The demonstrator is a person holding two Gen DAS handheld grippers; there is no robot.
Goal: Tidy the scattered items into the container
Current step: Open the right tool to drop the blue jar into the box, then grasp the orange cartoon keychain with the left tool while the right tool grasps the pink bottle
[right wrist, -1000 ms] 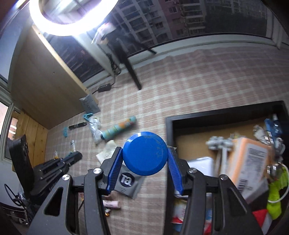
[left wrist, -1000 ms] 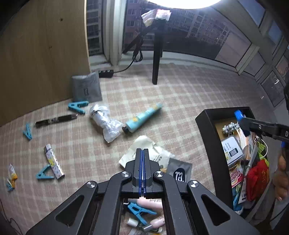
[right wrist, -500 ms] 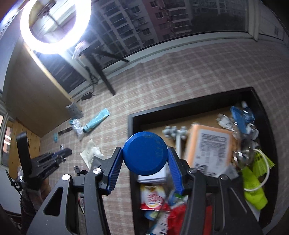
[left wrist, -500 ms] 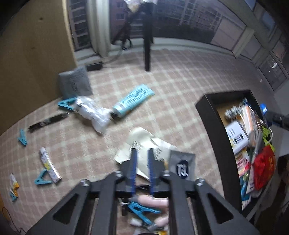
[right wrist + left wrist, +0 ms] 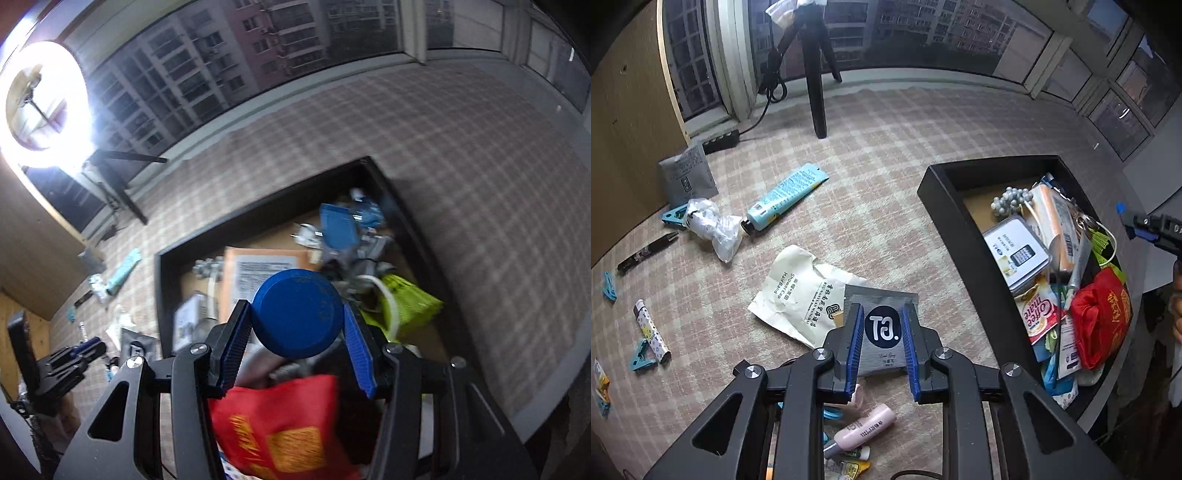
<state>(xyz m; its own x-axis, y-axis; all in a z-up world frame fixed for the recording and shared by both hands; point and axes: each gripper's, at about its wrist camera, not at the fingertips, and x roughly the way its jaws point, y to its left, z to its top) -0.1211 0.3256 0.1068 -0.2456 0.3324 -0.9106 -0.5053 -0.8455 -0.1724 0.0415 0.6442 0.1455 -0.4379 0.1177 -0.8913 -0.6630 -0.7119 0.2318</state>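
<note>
Not much is readable here. The crumpled cream paper packet [image 5: 798, 291] lying mid-floor says "Shower Cap" and "HairBand", plus smaller print too tiny to make out. The grey sachet [image 5: 882, 325] overlapping its edge has a dark circle with a white logo that looks like "TQ" seen upside down. Over in the black container [image 5: 945, 206], a red-and-white sachet [image 5: 1039, 314] reads "Coffee mate". Everything else is too blurry.

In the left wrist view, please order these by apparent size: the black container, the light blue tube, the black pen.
1. black container
2. light blue tube
3. black pen
Only apparent size: all three lie at different distances from the camera.
</note>
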